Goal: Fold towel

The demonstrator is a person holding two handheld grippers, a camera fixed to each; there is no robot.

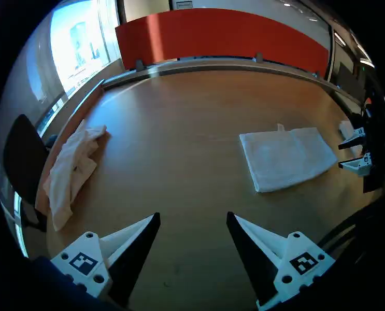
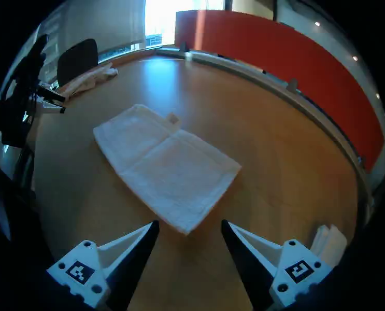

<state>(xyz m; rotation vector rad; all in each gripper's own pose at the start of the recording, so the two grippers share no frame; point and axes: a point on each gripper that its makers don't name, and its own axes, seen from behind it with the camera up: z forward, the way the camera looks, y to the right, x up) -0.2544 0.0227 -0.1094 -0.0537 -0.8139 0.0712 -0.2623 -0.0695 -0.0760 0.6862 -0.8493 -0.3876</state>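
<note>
Left tool (image 1: 193,215), in the left gripper view, hangs over bare desk (image 1: 192,129) with its fingers apart and nothing between them. The folded towel (image 1: 287,157) lies flat ahead and to its right, well apart. In the right gripper view, the right tool (image 2: 189,224) is likewise spread wide, with the towel (image 2: 166,166) pointing its near corner just before the fingertips.

Small white pile (image 1: 345,128) partly behind right gripper (image 1: 340,156)
</note>
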